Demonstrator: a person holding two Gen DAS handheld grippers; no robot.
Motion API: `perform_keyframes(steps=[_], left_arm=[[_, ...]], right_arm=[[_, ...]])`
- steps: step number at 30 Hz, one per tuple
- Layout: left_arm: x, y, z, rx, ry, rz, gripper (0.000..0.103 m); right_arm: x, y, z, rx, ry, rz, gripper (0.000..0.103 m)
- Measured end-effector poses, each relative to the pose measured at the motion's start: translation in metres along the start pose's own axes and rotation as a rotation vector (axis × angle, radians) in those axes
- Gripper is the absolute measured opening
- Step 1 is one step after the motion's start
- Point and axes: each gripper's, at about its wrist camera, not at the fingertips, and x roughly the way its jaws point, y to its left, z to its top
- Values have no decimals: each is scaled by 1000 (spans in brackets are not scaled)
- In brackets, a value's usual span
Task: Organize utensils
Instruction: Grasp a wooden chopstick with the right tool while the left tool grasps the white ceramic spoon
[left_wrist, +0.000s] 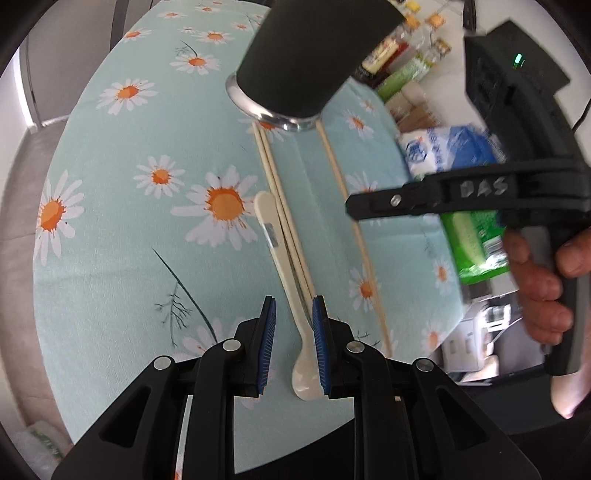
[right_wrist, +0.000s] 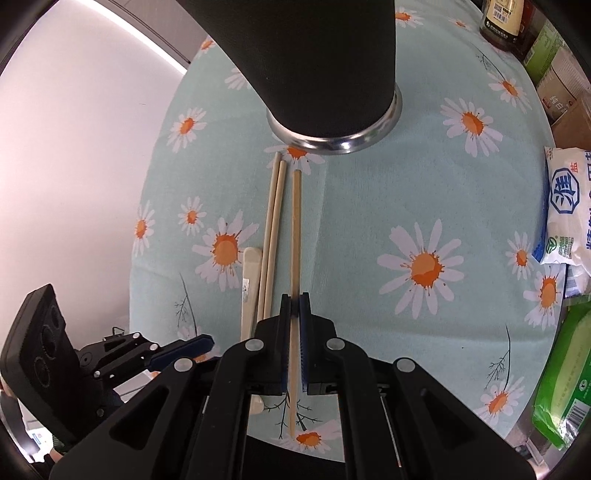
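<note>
Pressed almost together, the fingers of the right gripper are seen pinching a single wooden chopstick, which runs between the blue pads and lies along the daisy-printed cloth of the counter. Its far end is pointed toward a black cup with a steel rim, and a small gap is kept between them. The fingers of the left gripper are spread apart, and the narrow neck of a cream spoon is found between them; whether the pads touch the spoon cannot be told. The bowl of the spoon is seen close to the near edge of the counter, just under the right pad. A pair of chopsticks is laid just beside the spoon, on its right side, touching it along the handle, and their far ends reach the foot of the cup. The pinched chopstick is placed a little to the right of this pair, nearly parallel. At the right edge of the counter a white and blue bag and a green packet are seen. The person's right hand is closed around the handle of the right gripper.
</note>
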Motion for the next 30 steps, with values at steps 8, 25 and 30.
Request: perform_keyframes(steps=[8, 25, 30], left_arm=[[24, -28, 3, -2, 107, 218, 18], [33, -39, 9, -127, 121, 399, 20], [36, -40, 6, -136, 131, 432, 20]], right_arm=[[-22, -30, -6, -48, -35, 97, 5], [-31, -69, -19, -95, -11, 214, 5], [-34, -70, -20, -114, -12, 230, 5]])
